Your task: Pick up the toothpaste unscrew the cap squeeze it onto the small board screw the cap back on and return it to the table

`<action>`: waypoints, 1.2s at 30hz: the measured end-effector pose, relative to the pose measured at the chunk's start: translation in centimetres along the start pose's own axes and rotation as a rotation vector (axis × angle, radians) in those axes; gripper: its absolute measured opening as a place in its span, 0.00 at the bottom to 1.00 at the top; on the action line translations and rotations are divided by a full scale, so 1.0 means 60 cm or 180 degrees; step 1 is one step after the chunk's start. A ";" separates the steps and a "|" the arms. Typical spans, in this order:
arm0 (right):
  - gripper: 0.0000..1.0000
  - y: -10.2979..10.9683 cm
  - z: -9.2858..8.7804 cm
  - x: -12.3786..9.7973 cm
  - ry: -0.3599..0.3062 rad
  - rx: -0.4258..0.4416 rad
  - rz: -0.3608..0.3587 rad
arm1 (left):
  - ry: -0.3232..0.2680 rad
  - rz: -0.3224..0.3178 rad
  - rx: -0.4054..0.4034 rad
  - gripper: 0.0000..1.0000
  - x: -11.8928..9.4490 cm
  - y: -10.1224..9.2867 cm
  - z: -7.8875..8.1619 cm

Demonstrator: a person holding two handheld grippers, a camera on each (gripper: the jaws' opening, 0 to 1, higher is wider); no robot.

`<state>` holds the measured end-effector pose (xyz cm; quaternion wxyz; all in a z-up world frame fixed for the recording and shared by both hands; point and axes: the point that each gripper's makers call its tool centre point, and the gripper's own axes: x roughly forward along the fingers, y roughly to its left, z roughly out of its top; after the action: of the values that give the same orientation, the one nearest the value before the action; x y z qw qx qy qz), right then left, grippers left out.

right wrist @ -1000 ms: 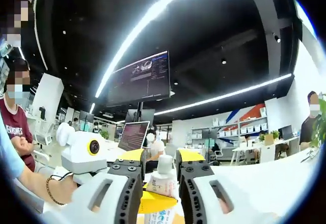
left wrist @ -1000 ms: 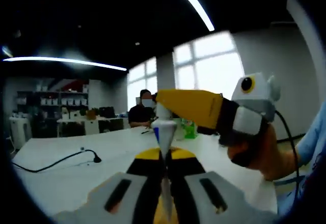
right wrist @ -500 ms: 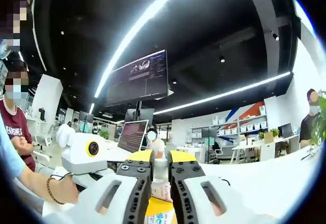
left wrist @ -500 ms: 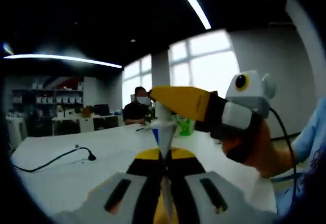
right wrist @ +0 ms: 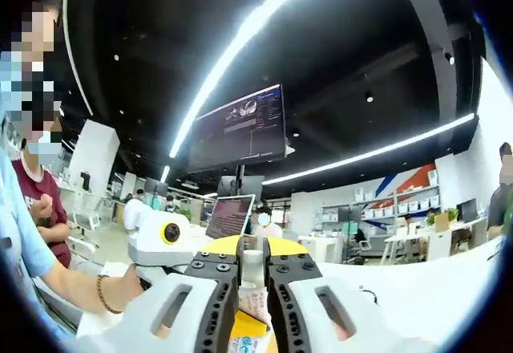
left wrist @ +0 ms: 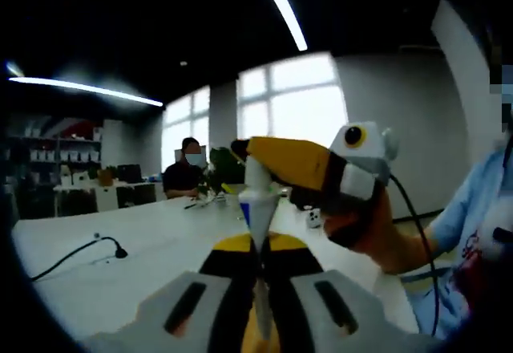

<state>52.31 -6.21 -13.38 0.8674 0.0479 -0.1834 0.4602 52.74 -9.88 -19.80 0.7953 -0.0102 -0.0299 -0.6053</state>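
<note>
Gripping the toothpaste (left wrist: 255, 208) upright above the white surface (left wrist: 120, 277), the left gripper (left wrist: 256, 245) pinches the tube's flat end between closed fingers. The right gripper (right wrist: 253, 269) now clamps its fingers on the cap (right wrist: 253, 266); a second ago they stood apart. The tube's blue lettering is too blurred to read.

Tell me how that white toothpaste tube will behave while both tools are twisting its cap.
The white plastic toothpaste tube probably flexes: the left tool pinches its flat tail to a thin edge. The white cap looks smooth and narrow between the right tool, so it may slip. The tube likely weighs little.
</note>
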 end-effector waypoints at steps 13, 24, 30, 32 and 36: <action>0.08 0.027 0.000 -0.004 -0.0014 0.0568 0.0672 | -0.0121 -0.0876 -0.0451 0.02 -0.016 -0.034 -0.001; 0.08 0.046 0.006 -0.022 -0.0187 0.1026 0.1368 | -0.0175 -0.1203 -0.0437 0.02 -0.020 -0.059 -0.001; 0.08 0.051 0.006 -0.031 -0.0262 0.1088 0.1586 | -0.0145 -0.1235 -0.0488 0.02 -0.018 -0.064 -0.006; 0.08 0.052 0.006 -0.033 -0.0305 0.1099 0.1640 | -0.0146 -0.1252 -0.0511 0.02 -0.018 -0.064 -0.006; 0.09 0.058 0.009 -0.038 -0.0386 0.1172 0.1797 | -0.0134 -0.1315 -0.0550 0.03 -0.018 -0.070 -0.007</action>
<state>48.15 -6.18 -13.99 0.6702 0.1782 -0.1545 0.7037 48.41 -9.97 -20.34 0.6499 -0.0845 0.0039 -0.7553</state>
